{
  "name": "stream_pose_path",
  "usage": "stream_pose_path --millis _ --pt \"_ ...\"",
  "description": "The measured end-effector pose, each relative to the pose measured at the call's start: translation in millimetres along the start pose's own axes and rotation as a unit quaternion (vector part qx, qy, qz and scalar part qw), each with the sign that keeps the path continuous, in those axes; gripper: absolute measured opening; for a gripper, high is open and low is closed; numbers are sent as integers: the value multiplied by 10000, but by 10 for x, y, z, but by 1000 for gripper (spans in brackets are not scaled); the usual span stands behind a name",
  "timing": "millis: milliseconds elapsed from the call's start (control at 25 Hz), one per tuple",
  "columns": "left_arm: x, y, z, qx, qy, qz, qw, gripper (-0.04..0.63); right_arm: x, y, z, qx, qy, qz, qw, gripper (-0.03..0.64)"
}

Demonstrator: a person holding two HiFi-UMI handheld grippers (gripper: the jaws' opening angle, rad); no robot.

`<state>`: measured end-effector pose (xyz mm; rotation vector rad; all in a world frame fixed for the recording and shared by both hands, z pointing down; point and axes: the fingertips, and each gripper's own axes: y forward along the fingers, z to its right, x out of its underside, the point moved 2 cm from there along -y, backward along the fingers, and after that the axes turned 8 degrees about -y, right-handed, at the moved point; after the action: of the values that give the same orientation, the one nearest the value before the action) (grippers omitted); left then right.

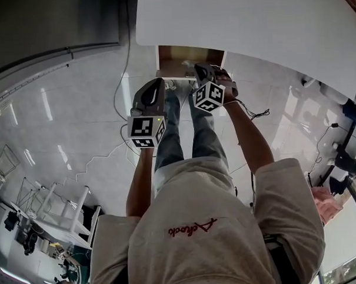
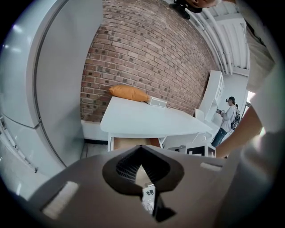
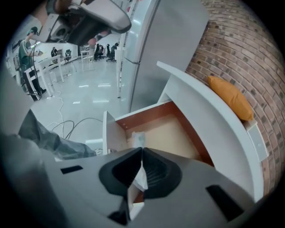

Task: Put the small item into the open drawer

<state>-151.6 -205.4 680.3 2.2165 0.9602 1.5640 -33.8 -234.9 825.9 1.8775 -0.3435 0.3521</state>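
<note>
Small item (image 3: 137, 180) grasped in right fingers (image 3: 156, 173) at open drawer's (image 3: 109, 133) edge; left fingers (image 2: 126, 167) clenched.

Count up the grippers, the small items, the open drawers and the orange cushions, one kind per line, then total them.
Grippers: 2, the left gripper and the right gripper.
Small items: 3, the left-held item, the right-held item and the item lying in the drawer.
Open drawers: 1, the open drawer.
Orange cushions: 1, the orange cushion.
Total: 7.
</note>
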Motion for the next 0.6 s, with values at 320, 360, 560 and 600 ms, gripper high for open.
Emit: stream_pose_path --millis 320,360,560,600 --pt "204 10 -132 -121 -221 -107 9996 9 109 508 -8 -349 -239 -333 9985 17" --pt "219 11 -155 -137 -247 -114 9995 9 109 555 3 -369 -278 -342 9983 17" --pt "300 2 -231 -176 -316 -168 9992 9 159 724 -21 -501 -460 -449 9967 17" --pt "309 0 -246 -191 -328 -176 9991 9 172 756 -36 -530 -492 -476 9962 17"
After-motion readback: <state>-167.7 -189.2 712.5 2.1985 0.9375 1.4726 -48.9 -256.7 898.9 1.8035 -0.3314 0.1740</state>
